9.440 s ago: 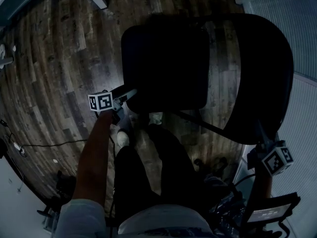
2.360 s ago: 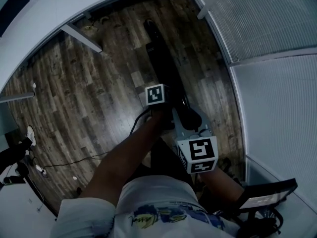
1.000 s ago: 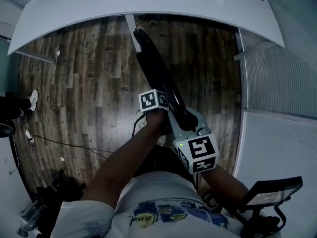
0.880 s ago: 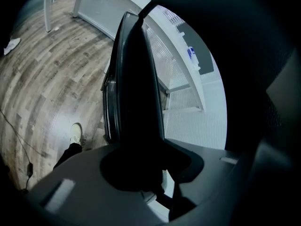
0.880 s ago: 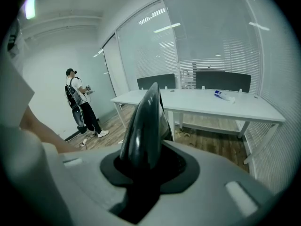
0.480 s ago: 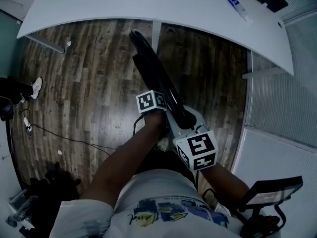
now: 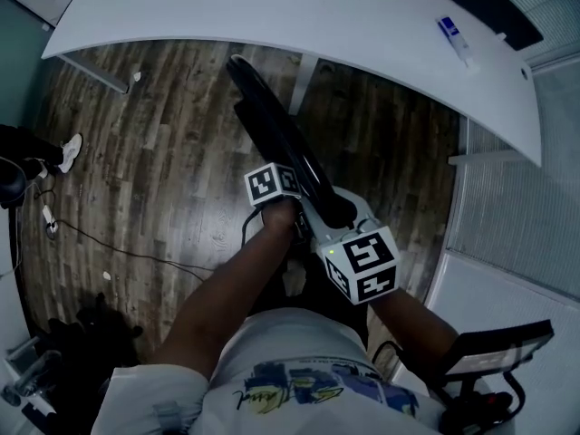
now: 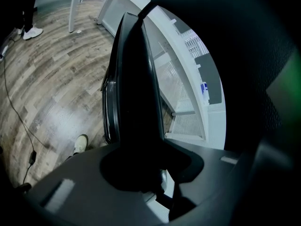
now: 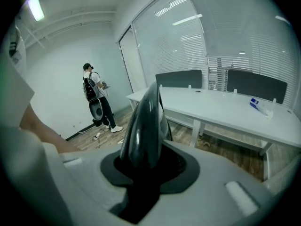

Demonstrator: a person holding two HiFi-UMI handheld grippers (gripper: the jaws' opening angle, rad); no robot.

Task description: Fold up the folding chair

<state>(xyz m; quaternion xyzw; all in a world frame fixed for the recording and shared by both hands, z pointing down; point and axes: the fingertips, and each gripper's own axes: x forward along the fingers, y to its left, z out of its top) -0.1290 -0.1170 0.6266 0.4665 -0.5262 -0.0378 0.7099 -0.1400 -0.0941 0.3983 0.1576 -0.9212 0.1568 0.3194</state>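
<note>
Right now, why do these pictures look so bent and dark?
Head view: dim, and the wide lens bows the table into an arc; left gripper view: the chair is a featureless black shape, corners blacked out; right gripper view: brighter, glare streaks the chair.

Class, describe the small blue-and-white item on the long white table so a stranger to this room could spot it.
Find the long white table beyond the folded black chair. Follow its top toward the end nearest the blinds. The small blue-and-white item lies there, the only blue thing on that pale surface.
</note>
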